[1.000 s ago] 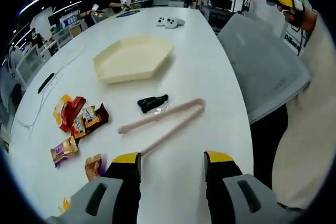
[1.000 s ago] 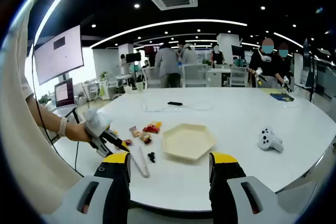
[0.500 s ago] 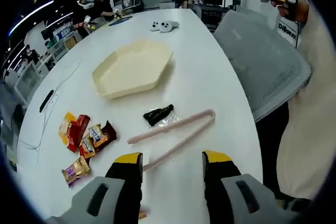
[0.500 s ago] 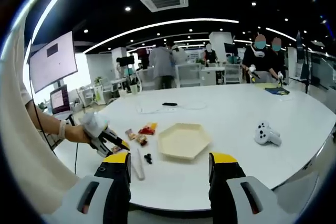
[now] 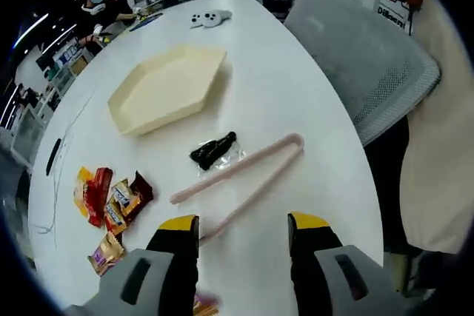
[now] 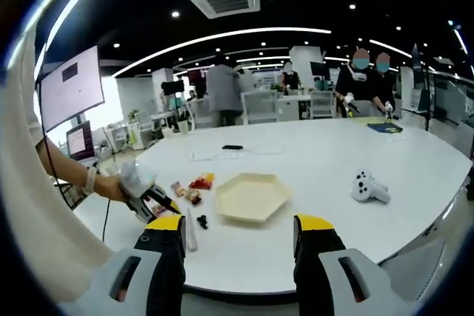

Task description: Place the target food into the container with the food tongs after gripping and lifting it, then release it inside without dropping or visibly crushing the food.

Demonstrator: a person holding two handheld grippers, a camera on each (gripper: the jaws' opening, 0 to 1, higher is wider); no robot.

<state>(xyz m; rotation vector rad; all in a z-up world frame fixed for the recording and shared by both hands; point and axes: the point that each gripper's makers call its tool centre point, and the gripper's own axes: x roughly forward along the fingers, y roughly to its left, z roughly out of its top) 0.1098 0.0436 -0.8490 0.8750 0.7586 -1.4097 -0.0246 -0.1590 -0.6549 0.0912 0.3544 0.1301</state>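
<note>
Two hand-held grippers wide apart, left [image 5: 243,229], right [image 6: 241,229], slender pink tongs [image 5: 244,175], hexagonal cream tray [image 5: 164,88], glossy table [image 5: 296,138].

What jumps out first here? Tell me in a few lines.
In the left gripper view, the long pink tongs lie slantwise on the white table, just ahead of the open left gripper. A small black-wrapped food lies close beside them, with the cream hexagonal tray beyond. Bright snack packets cluster to the left.

Hexagonal tray [image 6: 250,196] sits beyond the parted tool [image 6: 241,238].
</note>
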